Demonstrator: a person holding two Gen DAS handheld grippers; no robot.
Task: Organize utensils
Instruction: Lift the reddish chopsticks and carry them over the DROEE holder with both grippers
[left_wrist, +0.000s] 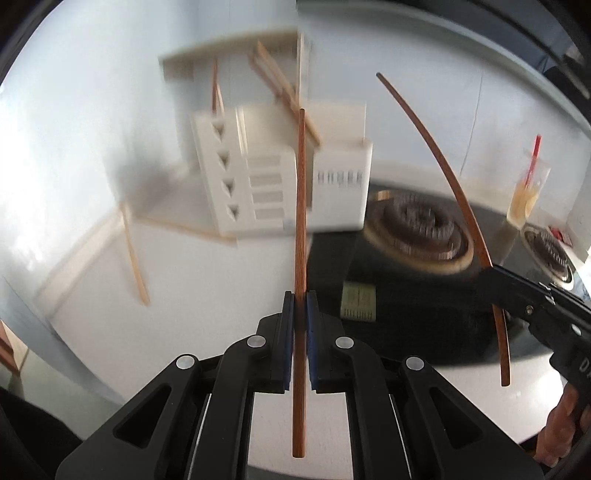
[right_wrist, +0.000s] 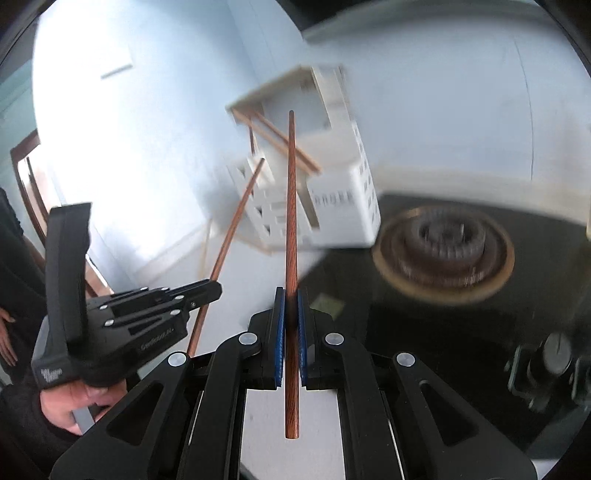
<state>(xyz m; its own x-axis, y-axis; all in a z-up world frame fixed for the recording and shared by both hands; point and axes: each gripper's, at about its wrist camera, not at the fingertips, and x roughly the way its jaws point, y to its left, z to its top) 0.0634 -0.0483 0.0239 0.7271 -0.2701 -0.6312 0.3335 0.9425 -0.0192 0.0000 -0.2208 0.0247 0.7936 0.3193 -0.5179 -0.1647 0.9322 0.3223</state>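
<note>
A pale wall backs a white worktop (left_wrist: 92, 314) that meets a black gas hob (right_wrist: 406, 325), and the white utensil caddy (left_wrist: 332, 192) stands where the two join, with several paler sticks already leaning out of its top; both views are smeared with blur, so fine detail around the caddy is hard to read. Your left tongs (left_wrist: 300, 306) are pinching one dark wooden chopstick (left_wrist: 301, 221) between the blue pads, low on its length, with a long run sticking out toward the caddy. Your right tongs (right_wrist: 291, 306) pinch a second dark chopstick (right_wrist: 291, 240) the same way. Both sticks are in the air, short of the caddy's openings. The long free ends are your main risk: a grip this far back lets a smooth round stick pivot or slide between the pads if its tip knocks the caddy rim or the leaning sticks. The two tips also point at the same spot, so they could cross and lever each other out. A dropped stick could roll onto the burner (right_wrist: 443, 254) beside the caddy. The caddy looks light, and a hard prod might tip it.
</note>
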